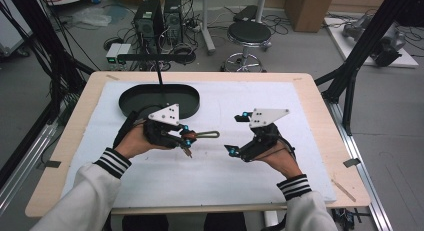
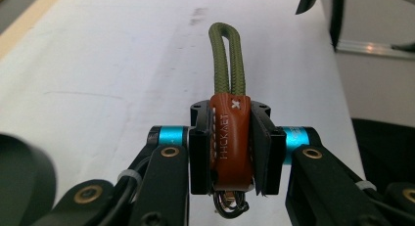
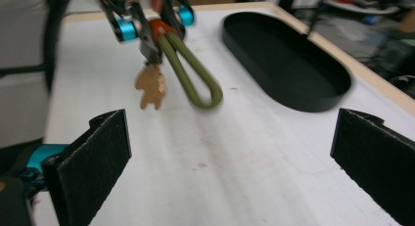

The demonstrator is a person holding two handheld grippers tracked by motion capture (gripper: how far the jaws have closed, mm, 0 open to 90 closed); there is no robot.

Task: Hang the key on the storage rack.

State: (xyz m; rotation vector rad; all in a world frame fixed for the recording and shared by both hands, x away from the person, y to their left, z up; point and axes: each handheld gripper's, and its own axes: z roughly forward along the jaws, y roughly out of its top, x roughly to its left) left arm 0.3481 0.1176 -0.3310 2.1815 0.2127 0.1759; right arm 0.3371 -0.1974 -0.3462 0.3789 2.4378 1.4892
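Observation:
A key fob with a brown leather tab and an olive cord loop is clamped in my left gripper, which is shut on the tab. In the high view the left gripper hovers over the white mat left of centre, with the cord loop pointing right. A small brass key dangles under the tab. My right gripper stands open a short way to the right, its jaws wide apart and nothing between them. From the right gripper view, the cord loop hangs ahead, apart from the jaws.
A black oval tray lies at the back left of the white mat, just behind the left hand. It also appears as the tray at upper right in the right gripper view. A stool and computers stand beyond the table.

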